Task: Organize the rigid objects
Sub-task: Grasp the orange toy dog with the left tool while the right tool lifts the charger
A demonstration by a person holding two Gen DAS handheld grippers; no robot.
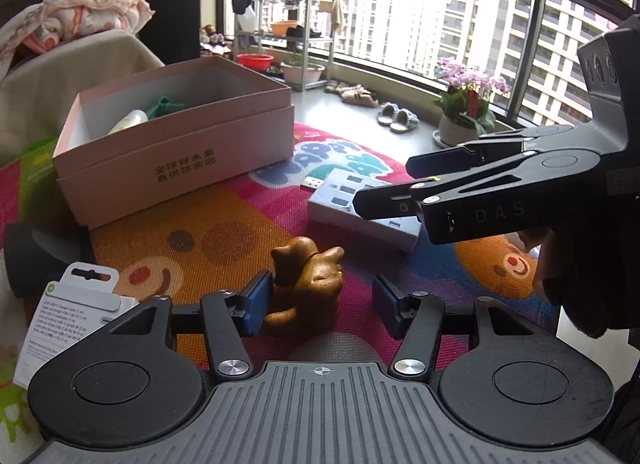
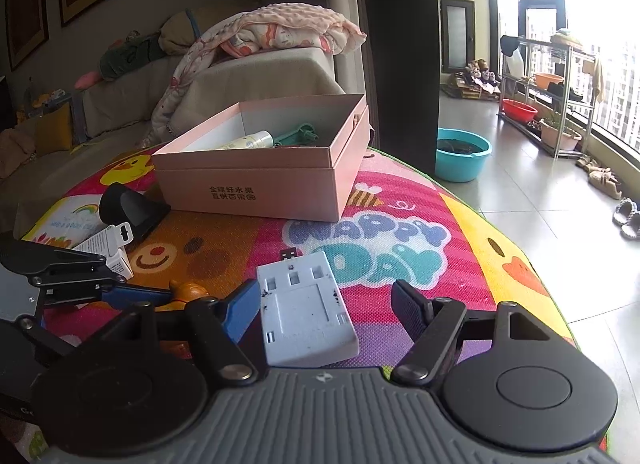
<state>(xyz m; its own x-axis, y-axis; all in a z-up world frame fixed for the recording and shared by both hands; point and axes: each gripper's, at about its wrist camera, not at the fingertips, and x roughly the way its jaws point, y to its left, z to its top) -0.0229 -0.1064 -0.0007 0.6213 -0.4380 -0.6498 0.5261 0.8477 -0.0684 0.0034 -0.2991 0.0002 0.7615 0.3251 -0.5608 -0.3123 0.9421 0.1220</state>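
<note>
A brown wooden animal figurine [image 1: 306, 284] lies on the colourful play mat between the fingers of my open left gripper [image 1: 322, 302], close to the left pad. A white battery charger [image 2: 306, 314] lies between the fingers of my open right gripper [image 2: 326, 310]; it also shows in the left wrist view [image 1: 360, 207], under the right gripper [image 1: 394, 181]. A pink cardboard box [image 1: 176, 143] stands at the back, also in the right wrist view [image 2: 264, 171], holding a white bottle [image 2: 250, 140] and a green tool [image 2: 298, 135].
A white cable package [image 1: 72, 316] and a black curved stand [image 2: 128, 209] lie at the left of the mat. A small USB stick [image 2: 289, 253] lies beyond the charger. The mat's edge [image 2: 560, 304] drops to the tiled floor at the right. A sofa stands behind.
</note>
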